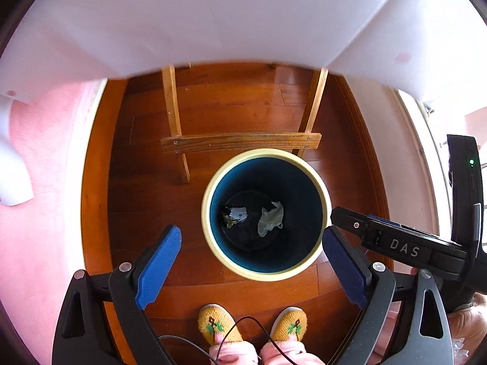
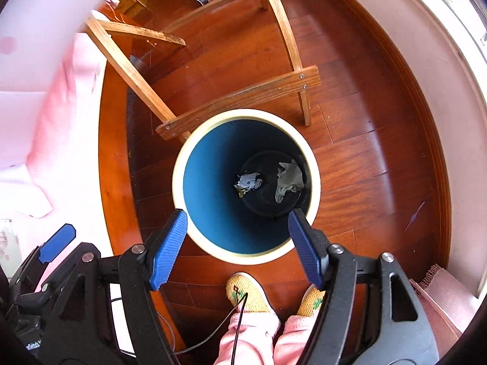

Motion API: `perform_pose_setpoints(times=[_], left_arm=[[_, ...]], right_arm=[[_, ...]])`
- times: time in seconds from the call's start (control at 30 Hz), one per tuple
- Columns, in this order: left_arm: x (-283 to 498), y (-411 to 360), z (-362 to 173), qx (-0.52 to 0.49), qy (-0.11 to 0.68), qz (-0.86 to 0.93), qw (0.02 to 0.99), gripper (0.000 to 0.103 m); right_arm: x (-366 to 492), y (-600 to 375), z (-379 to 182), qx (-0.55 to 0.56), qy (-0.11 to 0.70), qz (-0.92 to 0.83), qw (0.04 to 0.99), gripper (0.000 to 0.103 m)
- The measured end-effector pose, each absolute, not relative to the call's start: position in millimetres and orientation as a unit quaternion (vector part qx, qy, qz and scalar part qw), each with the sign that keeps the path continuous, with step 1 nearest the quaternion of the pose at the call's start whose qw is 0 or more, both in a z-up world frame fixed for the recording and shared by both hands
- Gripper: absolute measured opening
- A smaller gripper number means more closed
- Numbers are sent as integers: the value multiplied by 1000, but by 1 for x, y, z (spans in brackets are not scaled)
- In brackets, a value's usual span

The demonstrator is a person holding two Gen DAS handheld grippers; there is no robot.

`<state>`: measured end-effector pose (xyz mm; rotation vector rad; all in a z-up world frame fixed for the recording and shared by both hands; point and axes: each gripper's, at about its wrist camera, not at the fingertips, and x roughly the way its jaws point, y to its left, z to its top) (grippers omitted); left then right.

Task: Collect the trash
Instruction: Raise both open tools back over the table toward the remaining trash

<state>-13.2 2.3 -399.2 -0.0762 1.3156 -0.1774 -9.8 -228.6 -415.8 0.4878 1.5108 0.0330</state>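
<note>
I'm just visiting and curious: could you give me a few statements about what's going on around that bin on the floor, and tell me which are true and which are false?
1. The bin holds two crumpled scraps. True: a white crumpled paper and a greyish wrapper lie at its bottom.
2. The left hand-held gripper is clamped on a piece of trash. False: its jaws stand wide apart with nothing between them.
3. The right hand-held gripper is open and empty. True.
4. The bin is tipped on its side. False: it stands upright on the wooden floor.
5. Yellow knitted slippers show just below the bin in the picture. True.
</note>
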Motion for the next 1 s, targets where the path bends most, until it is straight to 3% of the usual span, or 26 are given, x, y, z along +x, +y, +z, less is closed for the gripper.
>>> perform_pose_setpoints(times=[0.5, 1.0], left_arm=[[-55, 21, -202, -40, 565, -91, 819, 95], [-28, 34, -18, -9, 470, -143, 871, 95]], right_arm=[[-39, -232, -214, 210, 650, 37, 729, 66], [-22, -218, -31, 189, 564, 25, 804, 66]])
